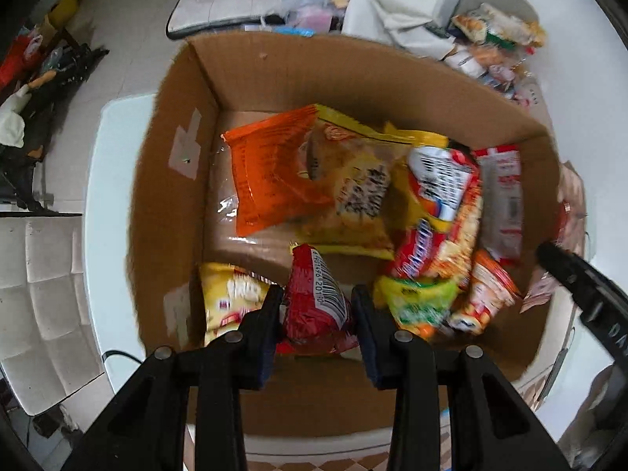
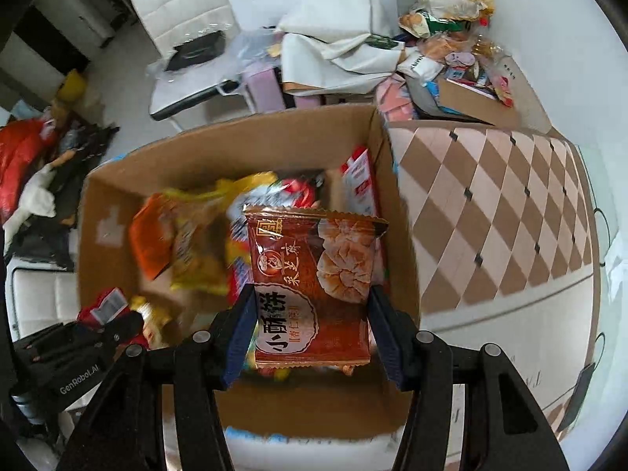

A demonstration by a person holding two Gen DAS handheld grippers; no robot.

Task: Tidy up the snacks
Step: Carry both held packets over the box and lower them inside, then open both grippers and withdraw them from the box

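Observation:
An open cardboard box point(image 1: 274, 74) holds several snack packets, among them an orange one point(image 1: 271, 172) and a yellow one point(image 1: 353, 200). My left gripper point(image 1: 317, 298) is shut on a red packet with a barcode point(image 1: 318, 306), held over the box's near side. My right gripper point(image 2: 312, 306) is shut on a brown pastry packet point(image 2: 310, 286), held upright over the box point(image 2: 243, 145). The right gripper also shows at the right edge of the left wrist view point(image 1: 581, 278); the left gripper shows at lower left of the right wrist view point(image 2: 114, 329).
The box stands on a white table point(image 1: 114, 196) with a brown diamond-pattern mat point(image 2: 490, 204). A pile of more snacks point(image 2: 451, 39) and white cloth point(image 2: 333, 39) lie beyond it. White chairs point(image 2: 184, 8) and floor clutter point(image 2: 35, 165) are at left.

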